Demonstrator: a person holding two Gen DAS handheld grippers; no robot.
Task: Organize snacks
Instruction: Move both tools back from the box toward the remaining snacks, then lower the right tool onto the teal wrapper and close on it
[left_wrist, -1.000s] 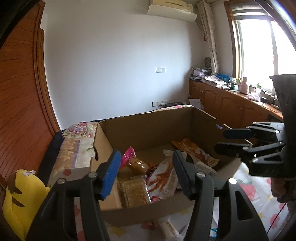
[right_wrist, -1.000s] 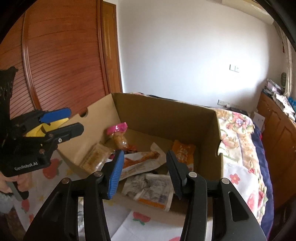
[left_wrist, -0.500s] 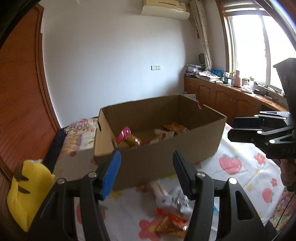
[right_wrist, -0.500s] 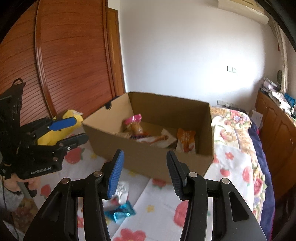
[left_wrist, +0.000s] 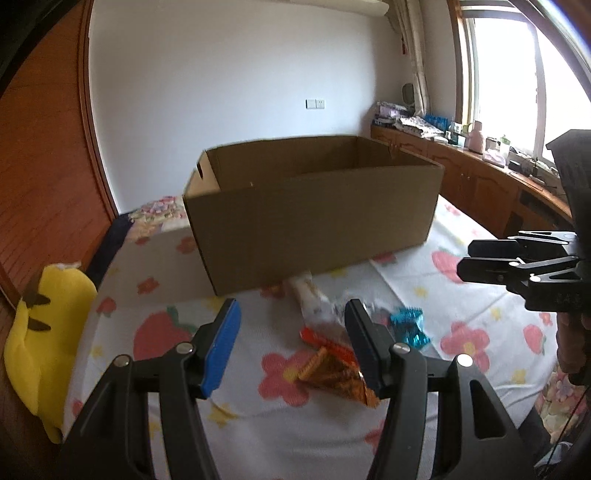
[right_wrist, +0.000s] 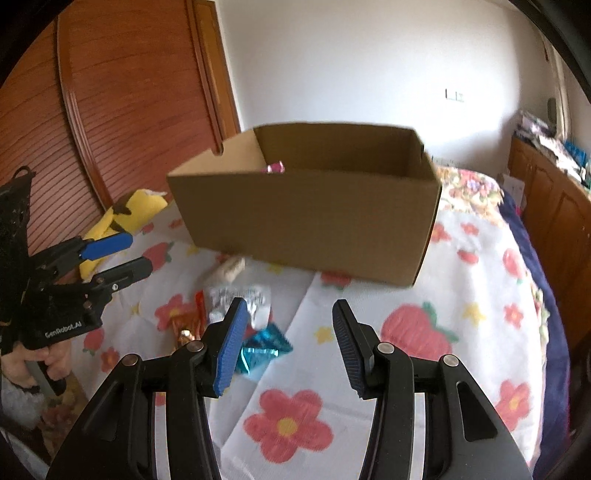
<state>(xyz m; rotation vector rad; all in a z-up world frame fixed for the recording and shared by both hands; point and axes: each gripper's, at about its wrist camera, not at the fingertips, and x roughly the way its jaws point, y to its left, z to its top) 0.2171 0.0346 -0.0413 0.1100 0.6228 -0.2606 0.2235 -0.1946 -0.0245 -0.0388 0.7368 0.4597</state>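
- Left gripper (left_wrist: 291, 347) and right gripper (right_wrist: 286, 343): jaws stood open, nothing between them.
- Snack packets (left_wrist: 334, 363) lay lower centre, in front of the box (left_wrist: 314, 221).
- Risk: the overlapping, crinkly packets could slip or lift together.

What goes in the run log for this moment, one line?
left gripper: open, empty | right gripper: open, empty | loose snacks: on bedsheet before box | step: picking next
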